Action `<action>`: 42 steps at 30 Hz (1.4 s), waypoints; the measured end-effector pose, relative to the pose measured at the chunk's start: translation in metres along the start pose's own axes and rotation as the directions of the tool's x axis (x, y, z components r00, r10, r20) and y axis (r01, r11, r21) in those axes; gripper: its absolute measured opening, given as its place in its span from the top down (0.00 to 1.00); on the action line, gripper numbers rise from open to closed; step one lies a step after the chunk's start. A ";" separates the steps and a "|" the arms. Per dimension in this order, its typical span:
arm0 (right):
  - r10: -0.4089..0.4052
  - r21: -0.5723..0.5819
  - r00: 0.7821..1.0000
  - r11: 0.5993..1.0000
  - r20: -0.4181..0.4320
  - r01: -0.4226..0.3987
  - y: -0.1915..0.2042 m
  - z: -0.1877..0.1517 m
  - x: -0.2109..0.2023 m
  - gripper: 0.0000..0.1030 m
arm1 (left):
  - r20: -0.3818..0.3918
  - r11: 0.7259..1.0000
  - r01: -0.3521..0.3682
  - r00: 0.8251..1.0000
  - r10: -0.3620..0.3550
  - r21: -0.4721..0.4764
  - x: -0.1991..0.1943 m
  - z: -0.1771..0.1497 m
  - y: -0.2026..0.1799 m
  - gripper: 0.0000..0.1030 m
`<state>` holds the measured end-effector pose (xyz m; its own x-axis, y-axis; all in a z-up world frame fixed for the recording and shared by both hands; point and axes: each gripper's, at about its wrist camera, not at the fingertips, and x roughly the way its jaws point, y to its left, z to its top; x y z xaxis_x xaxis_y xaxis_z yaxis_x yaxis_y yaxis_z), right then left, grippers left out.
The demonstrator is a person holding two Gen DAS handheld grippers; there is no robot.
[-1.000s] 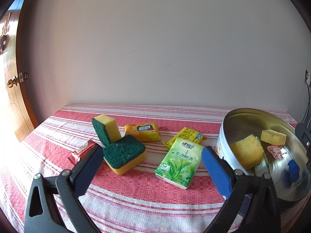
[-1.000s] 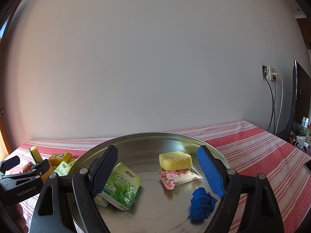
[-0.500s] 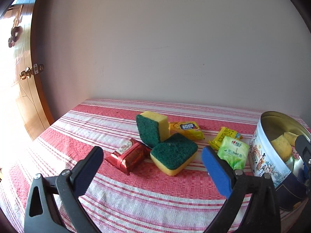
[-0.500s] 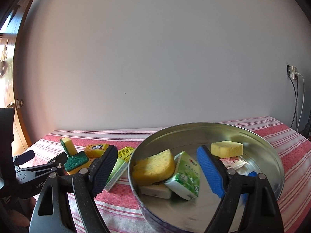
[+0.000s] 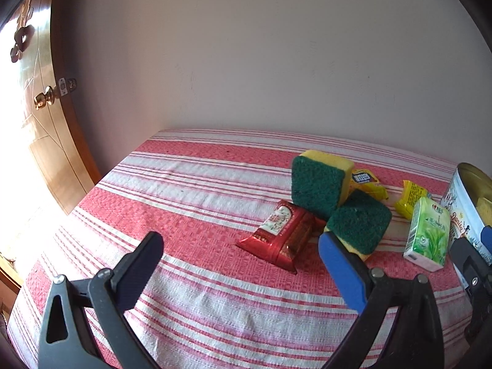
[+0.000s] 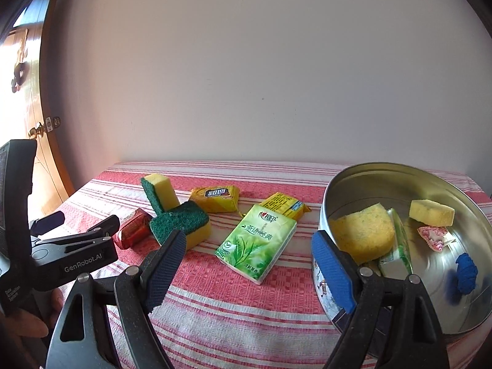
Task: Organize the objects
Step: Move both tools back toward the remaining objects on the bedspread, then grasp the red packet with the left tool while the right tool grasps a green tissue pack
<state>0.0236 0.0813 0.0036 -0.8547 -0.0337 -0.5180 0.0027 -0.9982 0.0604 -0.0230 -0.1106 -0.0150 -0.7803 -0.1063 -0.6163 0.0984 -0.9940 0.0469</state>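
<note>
Both grippers hang over the striped worktop (image 6: 246, 301) with jaws spread wide and empty: the left gripper (image 5: 240, 255) near the red packet (image 5: 281, 236), the right gripper (image 6: 249, 252) by the green tissue pack (image 6: 256, 243), left of the tin (image 6: 399, 181) holding sponges.

Striped tablecloth (image 6: 233, 301): sponges (image 6: 181, 221), packets (image 6: 256, 243), tin (image 6: 326, 279).
</note>
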 end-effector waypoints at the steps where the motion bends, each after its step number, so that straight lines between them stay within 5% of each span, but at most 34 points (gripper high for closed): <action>1: 0.004 0.015 1.000 1.000 -0.023 -0.003 0.001 0.000 0.005 0.17 | -0.011 1.000 0.004 1.000 -0.004 0.011 0.004 0.001 -0.001 0.01; 16: -0.134 0.139 0.971 0.977 -0.199 0.164 0.003 -0.002 0.048 0.17 | -0.177 0.985 0.076 0.983 -0.048 0.153 0.059 0.019 -0.023 0.01; 24: -0.151 0.217 0.941 0.950 -0.302 0.223 -0.002 0.002 0.084 0.18 | -0.264 0.985 0.168 0.953 -0.148 0.051 0.079 0.020 -0.013 0.12; 28: -0.151 0.196 0.939 0.956 -0.310 0.219 0.003 0.007 0.093 0.25 | -0.243 0.985 0.167 0.958 -0.152 0.044 0.074 0.019 -0.013 0.31; 30: -0.121 0.193 0.946 0.964 -0.300 0.184 0.004 0.007 0.092 0.42 | -0.228 0.985 0.168 0.961 -0.156 0.036 0.070 0.019 -0.012 0.61; 34: -0.056 0.195 0.956 0.974 -0.287 0.116 0.003 0.006 0.088 0.45 | -0.202 0.983 0.181 0.963 -0.179 -0.006 0.065 0.019 -0.004 0.62; 42: 0.128 0.240 0.981 0.967 -0.148 -0.090 -0.005 0.008 0.051 0.46 | 0.029 0.991 0.120 0.993 -0.119 -0.060 0.024 0.021 0.014 0.62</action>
<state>-0.0238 0.0854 -0.0162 -0.7609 -0.1681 -0.6267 -0.0453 -0.9497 0.3098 -0.0531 -0.1279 -0.0126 -0.8038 0.0117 -0.5948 0.0407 -0.9964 -0.0745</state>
